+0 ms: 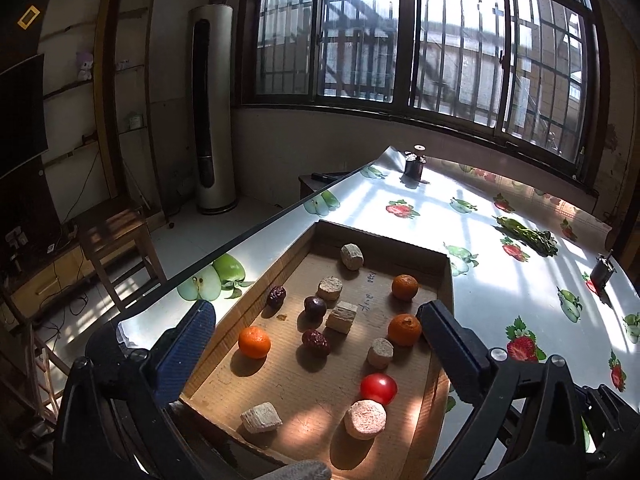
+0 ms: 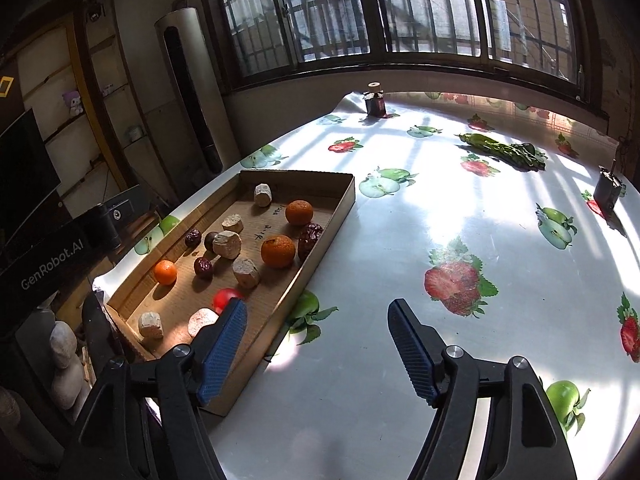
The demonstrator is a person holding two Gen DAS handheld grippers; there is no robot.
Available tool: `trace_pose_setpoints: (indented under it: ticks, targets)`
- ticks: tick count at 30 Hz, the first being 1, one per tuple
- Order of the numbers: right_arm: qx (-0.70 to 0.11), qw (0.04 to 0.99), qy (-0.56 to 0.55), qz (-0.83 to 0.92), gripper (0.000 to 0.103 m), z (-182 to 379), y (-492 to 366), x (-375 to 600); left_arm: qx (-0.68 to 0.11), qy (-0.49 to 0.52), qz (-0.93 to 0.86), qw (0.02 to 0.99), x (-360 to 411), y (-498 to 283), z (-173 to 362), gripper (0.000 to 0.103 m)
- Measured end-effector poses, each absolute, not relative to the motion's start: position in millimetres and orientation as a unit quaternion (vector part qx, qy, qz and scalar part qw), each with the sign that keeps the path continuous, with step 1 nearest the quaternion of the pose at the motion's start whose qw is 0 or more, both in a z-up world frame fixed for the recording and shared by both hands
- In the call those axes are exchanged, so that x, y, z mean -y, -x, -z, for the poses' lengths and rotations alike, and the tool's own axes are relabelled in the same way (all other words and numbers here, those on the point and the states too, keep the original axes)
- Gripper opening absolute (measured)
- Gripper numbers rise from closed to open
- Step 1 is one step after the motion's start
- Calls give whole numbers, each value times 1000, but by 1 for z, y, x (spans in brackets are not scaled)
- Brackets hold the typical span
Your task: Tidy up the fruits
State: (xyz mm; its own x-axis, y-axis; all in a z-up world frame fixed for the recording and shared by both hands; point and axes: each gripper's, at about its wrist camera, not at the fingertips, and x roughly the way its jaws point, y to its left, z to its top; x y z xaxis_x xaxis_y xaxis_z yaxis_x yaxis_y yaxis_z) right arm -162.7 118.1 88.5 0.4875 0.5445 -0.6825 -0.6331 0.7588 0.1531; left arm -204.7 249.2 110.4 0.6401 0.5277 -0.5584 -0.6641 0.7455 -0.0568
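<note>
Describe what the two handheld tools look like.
Both are black plastic tools with triangular cut-out arms, silver pivot screws and ribbed blue pads on the fingers. The left tool body, seen from the right wrist camera, carries white "GenRobot.AI" lettering. The right tool matches it. No cables or sleeves show.

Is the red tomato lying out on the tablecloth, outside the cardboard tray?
No, the red tomato sits inside the cardboard tray, next to a pale round biscuit.

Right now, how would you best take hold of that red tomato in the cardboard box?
Grip the tomato across its round middle, coming from above. The pink puck touches its near side, so probably set the fingers left and right, where the box floor is bare.
</note>
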Motion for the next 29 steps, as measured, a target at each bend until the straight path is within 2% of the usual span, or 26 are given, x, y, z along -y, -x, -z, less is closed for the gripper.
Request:
trace_pose_setpoints:
  ticks: [7, 29]
  targets:
    - [-379, 857, 82, -340, 80, -82, 162, -136, -306, 158, -315, 884, -262, 197, -89, 103]
    - [-388, 841, 133, -354, 82, -72, 167, -185, -330, 211, -300, 870, -291, 198, -70, 103]
